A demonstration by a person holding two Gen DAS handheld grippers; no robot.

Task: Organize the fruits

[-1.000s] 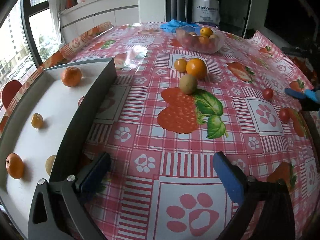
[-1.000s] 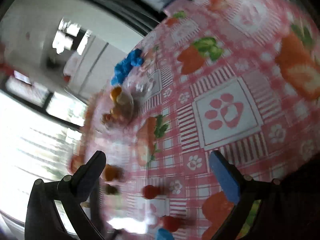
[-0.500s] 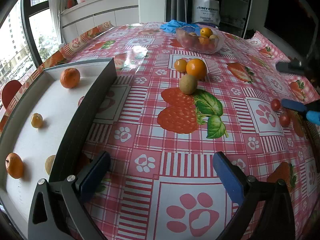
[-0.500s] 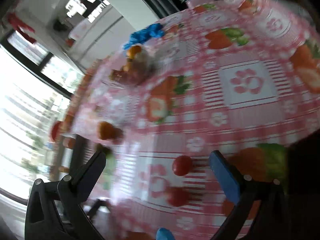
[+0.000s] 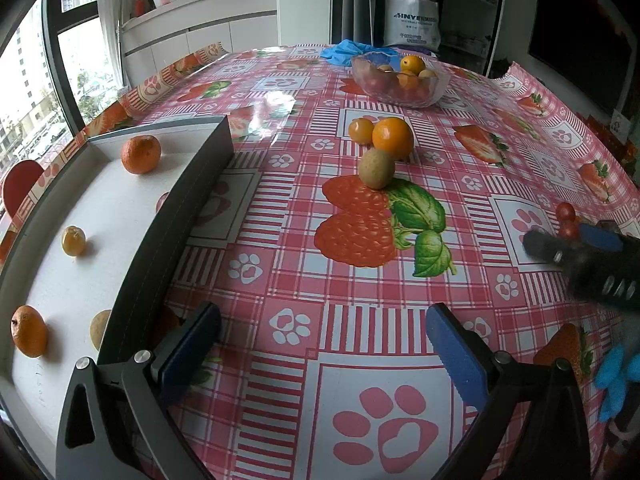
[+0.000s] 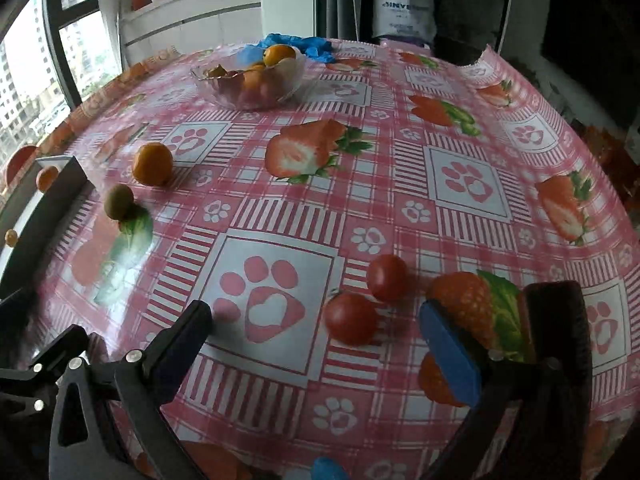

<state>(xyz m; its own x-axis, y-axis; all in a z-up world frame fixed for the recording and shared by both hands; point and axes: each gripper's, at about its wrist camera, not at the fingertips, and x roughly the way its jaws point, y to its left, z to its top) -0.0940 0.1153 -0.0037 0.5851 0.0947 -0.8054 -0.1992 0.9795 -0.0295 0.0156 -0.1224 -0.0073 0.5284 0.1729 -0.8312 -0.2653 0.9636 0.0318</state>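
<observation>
My left gripper (image 5: 320, 340) is open and empty, low over the tablecloth beside the grey tray (image 5: 188, 184). The tray holds a mandarin (image 5: 141, 154), a small kumquat (image 5: 73, 241), another mandarin (image 5: 29, 331) and a pale fruit (image 5: 100, 329). On the cloth lie a kiwi (image 5: 376, 168), an orange (image 5: 393, 137) and a smaller orange (image 5: 361, 131). My right gripper (image 6: 320, 336) is open and empty, just short of two cherry tomatoes (image 6: 351, 318) (image 6: 387, 277); it also shows in the left wrist view (image 5: 568, 240).
A glass bowl (image 5: 400, 80) of mixed fruit stands at the far side, with a blue cloth (image 5: 344, 49) behind it. The table's right edge drops off near the tomatoes. A window and a white counter are at the left.
My right gripper has swung round and levelled out, coming in low behind the two cherry tomatoes. My left gripper has not moved.
</observation>
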